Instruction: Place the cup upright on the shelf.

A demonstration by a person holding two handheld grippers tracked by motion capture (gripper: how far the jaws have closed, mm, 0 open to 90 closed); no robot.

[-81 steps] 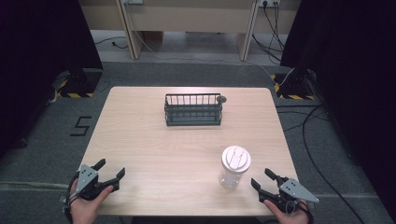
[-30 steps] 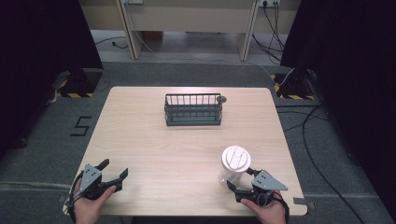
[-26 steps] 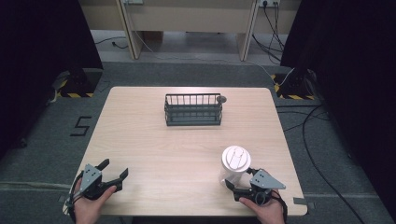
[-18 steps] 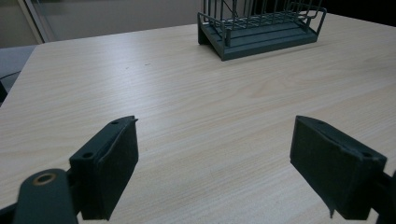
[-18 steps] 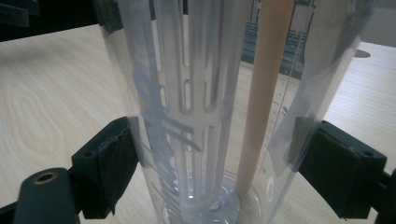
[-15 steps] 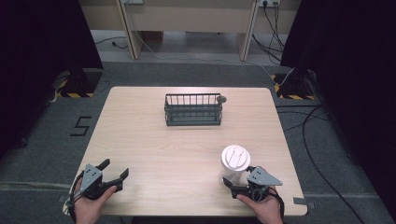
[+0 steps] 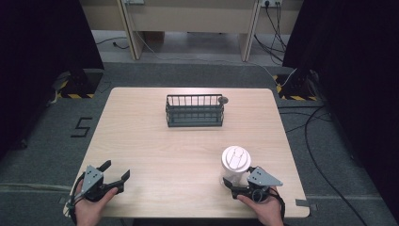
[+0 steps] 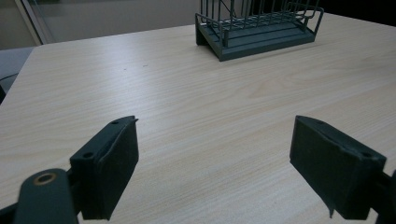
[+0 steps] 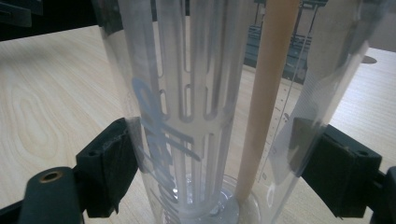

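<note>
The right gripper has its black jaws pressed against both sides of a clear plastic tumbler with a white lid, upright near the wooden table's front right. The left gripper gapes empty. Farther off stands a dark wire basket.

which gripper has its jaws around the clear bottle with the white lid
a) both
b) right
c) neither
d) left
b: the right gripper has a jaw at each side of the clear bottle, while the left gripper stands open over bare table.
</note>
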